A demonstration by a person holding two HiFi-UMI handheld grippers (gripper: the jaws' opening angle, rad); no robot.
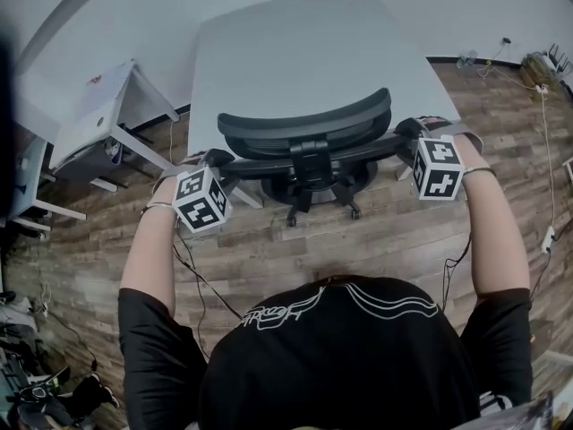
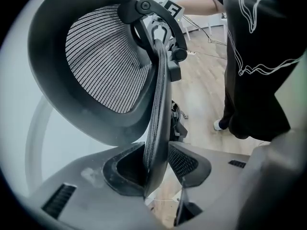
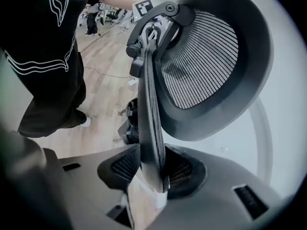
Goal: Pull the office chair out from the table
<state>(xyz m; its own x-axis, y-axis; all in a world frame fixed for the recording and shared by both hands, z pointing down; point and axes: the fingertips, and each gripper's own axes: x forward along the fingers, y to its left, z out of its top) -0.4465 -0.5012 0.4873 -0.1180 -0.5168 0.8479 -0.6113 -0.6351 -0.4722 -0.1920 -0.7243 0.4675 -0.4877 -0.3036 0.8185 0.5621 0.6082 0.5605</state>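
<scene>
Left gripper (image 2: 156, 166) jaws pinched chair (image 1: 304, 124) back edge; right gripper (image 3: 152, 169) jaws pinched opposite edge. Chair stood against worktop (image 1: 295, 52).

Black mesh chair (image 1: 304, 137) stands upright before me, seat tucked under the grey table (image 1: 295, 52), back and headrest turned my way, base on the wood floor.

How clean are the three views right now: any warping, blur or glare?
Head view: fisheye bows the floor planks and table; light even, chair back sharp. Left gripper view: black vignette corners, mesh crisp, foreground soft. Right gripper view: same, no glare.
</scene>
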